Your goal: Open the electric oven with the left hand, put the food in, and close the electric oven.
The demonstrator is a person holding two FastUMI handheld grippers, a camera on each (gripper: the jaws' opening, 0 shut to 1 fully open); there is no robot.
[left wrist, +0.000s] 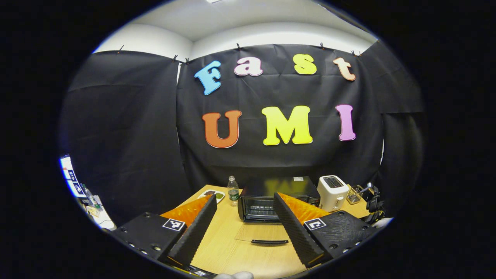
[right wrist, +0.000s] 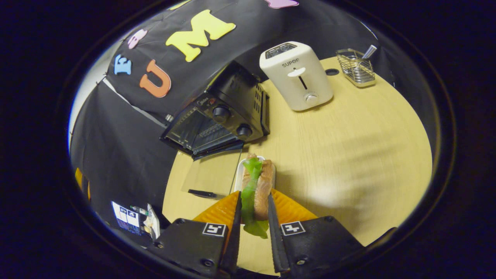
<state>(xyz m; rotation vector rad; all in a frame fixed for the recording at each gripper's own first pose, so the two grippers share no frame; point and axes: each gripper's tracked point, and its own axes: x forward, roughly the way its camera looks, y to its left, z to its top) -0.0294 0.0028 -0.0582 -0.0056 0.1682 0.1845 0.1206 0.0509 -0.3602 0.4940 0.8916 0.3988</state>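
- Two grippers are working: the right gripper (right wrist: 254, 211) is pinching the sandwich (right wrist: 255, 190) edge-on between both fingers, keeping the filling together.
- The oven (right wrist: 221, 118) is sitting ahead and to its left, its door (right wrist: 211, 176) lying flat open on the bench (right wrist: 348, 147), probably ready for loading.
- The left gripper (left wrist: 244, 224) is hanging spread and empty, pulled back and levelled at the door handle (left wrist: 270, 241).

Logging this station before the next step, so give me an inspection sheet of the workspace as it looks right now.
Surface: wooden table, bare in front of the toaster.
Job's things: electric oven, its glass door folded down open; sandwich with lettuce, lifted.
Clutter: toaster, wire basket, water bottle, plate.
Grippers: left tongs open, empty; right tongs shut on the sandwich.
Cables: nothing seen.
Surroundings: black cloth wall.
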